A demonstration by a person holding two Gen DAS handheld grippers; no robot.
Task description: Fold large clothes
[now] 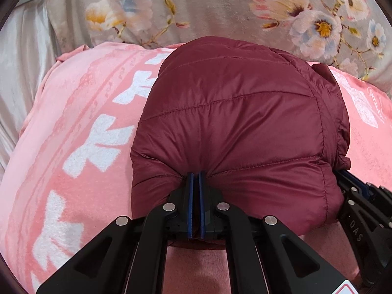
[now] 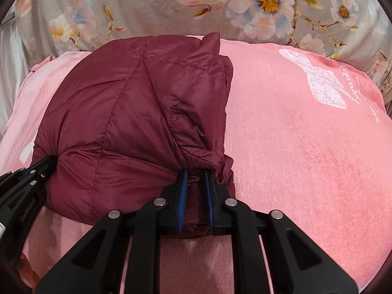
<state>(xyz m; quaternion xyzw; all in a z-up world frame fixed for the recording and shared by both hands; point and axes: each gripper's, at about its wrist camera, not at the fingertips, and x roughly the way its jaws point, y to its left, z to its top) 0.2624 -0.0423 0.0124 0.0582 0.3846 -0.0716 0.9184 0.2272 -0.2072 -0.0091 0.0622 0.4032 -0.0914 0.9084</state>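
Left gripper [image 1: 196, 178] pinches the near hem of the maroon quilted puffer jacket [image 1: 235, 122], pads nearly together; right gripper [image 2: 196, 176] clamps the bunched hem corner, slightly wider. Folded bundle lies on the pink blanket [image 2: 306, 159], long axis running away toward the floral pillow [image 1: 220, 5]. Blanket script unreadable.

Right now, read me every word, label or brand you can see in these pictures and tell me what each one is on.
"DAS": raised letters on the right gripper arm, seen from the left wrist view.
Embossed word on the left gripper arm, seen from the right wrist view: too blurred to read.
White cursive script beside the bow print on the pink blanket: too small to read.
Maroon puffer jacket: no text visible.
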